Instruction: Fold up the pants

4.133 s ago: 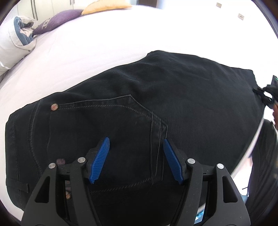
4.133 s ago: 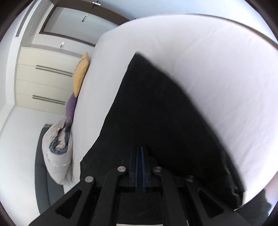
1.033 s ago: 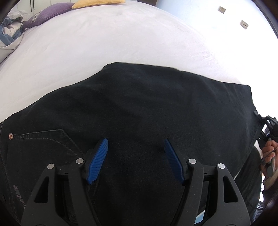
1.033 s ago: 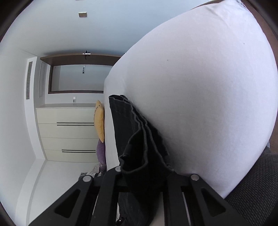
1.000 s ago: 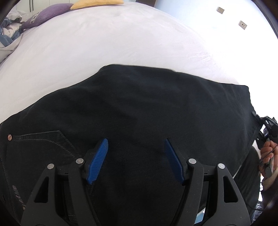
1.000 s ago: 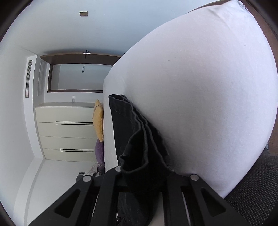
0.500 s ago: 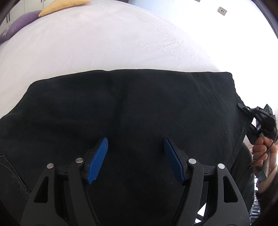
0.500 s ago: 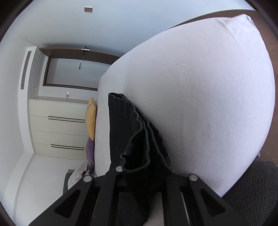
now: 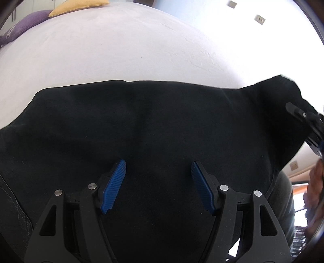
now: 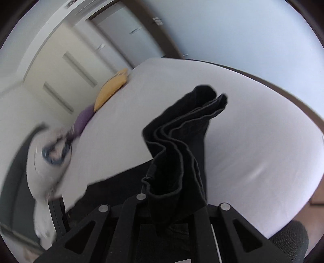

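Black pants (image 9: 162, 125) lie folded lengthwise across a white bed (image 9: 121, 50). My left gripper (image 9: 158, 183) is open, its blue pads (image 9: 113, 186) hovering just over the middle of the pants. My right gripper (image 10: 174, 194) is shut on the leg hems of the pants (image 10: 182, 141), which bunch up in layers between its jaws, lifted off the bed. In the left wrist view the right gripper (image 9: 307, 125) shows at the far right, holding the raised hem end.
A yellow pillow (image 9: 81, 6) and a purple pillow (image 9: 18, 26) lie at the bed's far end. A bundled duvet (image 10: 48, 159) sits left of them. Cream drawers (image 10: 66, 66) stand against the wall. The bed's near edge is at the right.
My right gripper has lifted the hem end off the bed and swung it up and inward. My left gripper has slid along the pants toward the legs; the pocket is out of view.
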A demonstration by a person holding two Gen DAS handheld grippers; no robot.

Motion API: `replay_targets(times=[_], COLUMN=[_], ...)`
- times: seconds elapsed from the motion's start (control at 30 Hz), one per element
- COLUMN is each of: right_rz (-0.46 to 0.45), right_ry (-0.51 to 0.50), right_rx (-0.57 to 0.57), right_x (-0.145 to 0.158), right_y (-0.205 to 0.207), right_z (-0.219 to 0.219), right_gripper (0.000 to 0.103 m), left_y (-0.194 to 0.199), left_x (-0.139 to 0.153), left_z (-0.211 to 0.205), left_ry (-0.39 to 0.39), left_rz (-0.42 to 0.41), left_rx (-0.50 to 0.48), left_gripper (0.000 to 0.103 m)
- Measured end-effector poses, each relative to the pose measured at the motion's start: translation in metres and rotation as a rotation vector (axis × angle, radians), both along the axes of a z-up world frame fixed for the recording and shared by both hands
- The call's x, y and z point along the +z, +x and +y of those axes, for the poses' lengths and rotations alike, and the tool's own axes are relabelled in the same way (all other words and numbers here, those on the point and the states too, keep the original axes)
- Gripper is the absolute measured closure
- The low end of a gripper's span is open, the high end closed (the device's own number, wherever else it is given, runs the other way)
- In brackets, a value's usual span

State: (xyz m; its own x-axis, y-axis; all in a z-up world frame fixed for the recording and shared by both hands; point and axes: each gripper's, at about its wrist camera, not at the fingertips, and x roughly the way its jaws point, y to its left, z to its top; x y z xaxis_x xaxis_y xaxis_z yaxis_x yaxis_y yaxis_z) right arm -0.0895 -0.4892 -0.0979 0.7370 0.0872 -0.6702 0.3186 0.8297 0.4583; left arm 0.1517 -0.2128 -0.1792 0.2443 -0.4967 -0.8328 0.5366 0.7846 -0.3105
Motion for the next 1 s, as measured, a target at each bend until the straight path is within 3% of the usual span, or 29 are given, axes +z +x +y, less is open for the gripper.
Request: replay_targets(times=[0.1, 0.2, 0.23, 0.4, 0.53, 0.7, 0.77, 0.8, 0.83, 0.93, 1.0], right_rz=[0.067, 0.12, 0.134, 0.15, 0.12, 0.087, 0.084, 0.085, 0.083, 0.073, 0.063], right_ry=[-0.253, -0.299, -0.304, -0.343, -0.423, -0.488, -0.5, -0.503, -0.505, -0.502, -0.504], right_rx=[0.281, 0.371, 0.379, 0.374, 0.365, 0.379, 0.393, 0.4, 0.403, 0.421, 0.441], right_x=[0.002, -0.02, -0.026, -0.034, -0.02, -0.012, -0.011, -0.011, -0.009, -0.005, -0.003], right_y=[0.022, 0.027, 0.027, 0.02, 0.013, 0.005, 0.003, 0.002, 0.001, 0.001, 0.003], right_z=[0.101, 0.146, 0.153, 0.159, 0.166, 0.178, 0.183, 0.185, 0.187, 0.196, 0.204], right_gripper=[0.097, 0.096, 0.096, 0.096, 0.096, 0.096, 0.096, 0.095, 0.095, 0.095, 0.094], left_y=[0.004, 0.002, 0.002, 0.013, 0.022, 0.035, 0.043, 0.046, 0.048, 0.054, 0.06], left_x=[0.008, 0.013, 0.012, 0.002, -0.011, -0.016, -0.017, -0.018, -0.019, -0.016, -0.012], left_z=[0.026, 0.061, 0.072, 0.093, 0.081, 0.063, 0.056, 0.053, 0.051, 0.056, 0.063], left_ry=[-0.147, -0.27, -0.321, -0.459, -0.489, -0.519, -0.51, -0.491, -0.466, -0.448, -0.426], left_rz=[0.077, 0.146, 0.183, 0.327, 0.445, 0.496, 0.498, 0.507, 0.515, 0.506, 0.492], left_rx=[0.095, 0.186, 0.211, 0.283, 0.289, 0.28, 0.274, 0.262, 0.255, 0.22, 0.197], left_gripper=[0.037, 0.031, 0.023, 0.011, 0.011, 0.013, 0.038, 0.07, 0.082, 0.094, 0.095])
